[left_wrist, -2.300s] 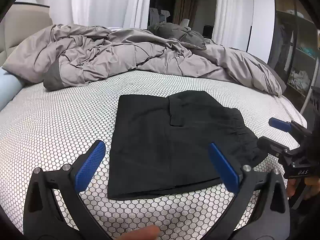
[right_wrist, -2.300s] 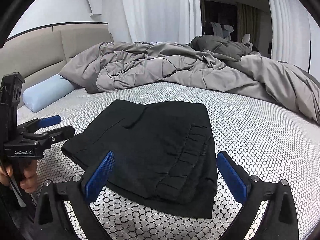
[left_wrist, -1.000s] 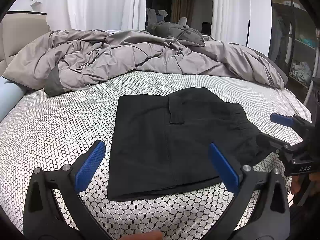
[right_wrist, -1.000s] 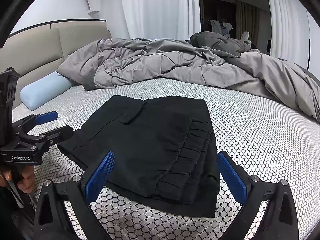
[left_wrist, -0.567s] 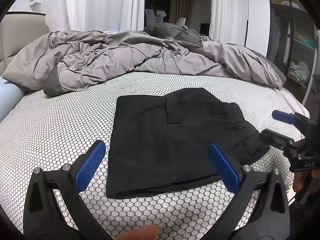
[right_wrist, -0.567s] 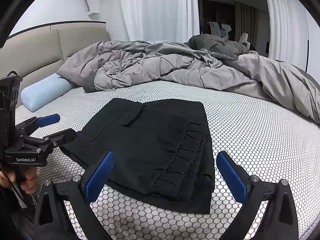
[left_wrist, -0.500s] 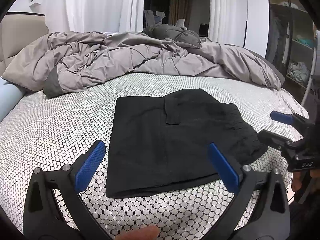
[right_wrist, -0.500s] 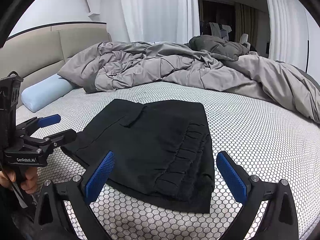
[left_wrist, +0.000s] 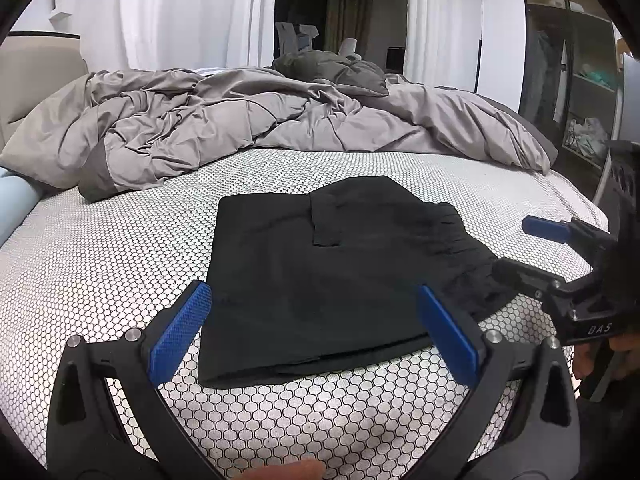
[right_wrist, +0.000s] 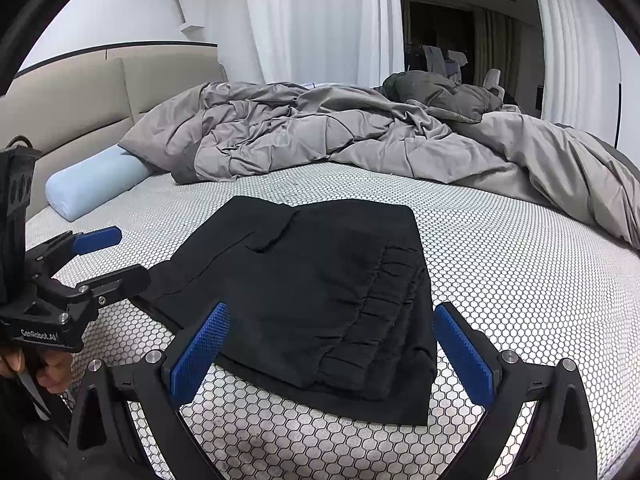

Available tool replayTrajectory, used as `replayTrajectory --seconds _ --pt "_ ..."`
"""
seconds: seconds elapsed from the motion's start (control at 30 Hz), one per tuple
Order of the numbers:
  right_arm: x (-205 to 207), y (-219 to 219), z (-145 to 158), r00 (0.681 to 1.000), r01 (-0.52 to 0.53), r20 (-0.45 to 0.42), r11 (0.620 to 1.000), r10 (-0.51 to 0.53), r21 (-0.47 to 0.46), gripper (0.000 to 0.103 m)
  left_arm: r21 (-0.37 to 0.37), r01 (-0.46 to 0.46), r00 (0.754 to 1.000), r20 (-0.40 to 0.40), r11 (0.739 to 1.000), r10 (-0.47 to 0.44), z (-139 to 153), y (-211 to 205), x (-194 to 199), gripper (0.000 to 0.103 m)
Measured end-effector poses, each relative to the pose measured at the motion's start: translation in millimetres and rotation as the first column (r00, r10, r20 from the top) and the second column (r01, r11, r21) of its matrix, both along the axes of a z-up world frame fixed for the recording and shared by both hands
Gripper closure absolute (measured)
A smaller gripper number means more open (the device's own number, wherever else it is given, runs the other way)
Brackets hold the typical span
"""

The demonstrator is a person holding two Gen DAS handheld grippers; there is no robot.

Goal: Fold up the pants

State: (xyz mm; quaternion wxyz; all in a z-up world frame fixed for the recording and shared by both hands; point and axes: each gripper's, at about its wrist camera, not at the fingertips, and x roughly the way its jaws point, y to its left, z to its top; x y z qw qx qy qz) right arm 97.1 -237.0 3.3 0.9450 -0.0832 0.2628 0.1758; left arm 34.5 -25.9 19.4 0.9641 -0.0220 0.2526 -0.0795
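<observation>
Left hand-held gripper (left_wrist: 312,340), jaws wide and empty, hovers at the 6 o'clock edge of the black pants (left_wrist: 320,272), folded flat on the bed (left_wrist: 100,272); right hand-held gripper (right_wrist: 328,352), equally spread and empty, waits at 3 o'clock, apparently folding finished.

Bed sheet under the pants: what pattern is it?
White bed sheet with dark honeycomb hexagons, clearest in the left wrist view.

Folded black pants (right_wrist: 320,280) lie flat on the honeycomb-patterned bed (right_wrist: 520,260), between the right hand-held gripper's (right_wrist: 328,344) spread fingers.
</observation>
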Motion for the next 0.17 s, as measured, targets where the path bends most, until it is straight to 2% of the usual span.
replayTrajectory --seconds 0.17 --pt "-4.2 -1.2 -0.5 1.0 -0.003 -0.002 1.0 0.003 0.0 0.0 0.0 0.009 1.0 -0.005 1.0 -0.009 -0.9 -0.2 -0.3 0.001"
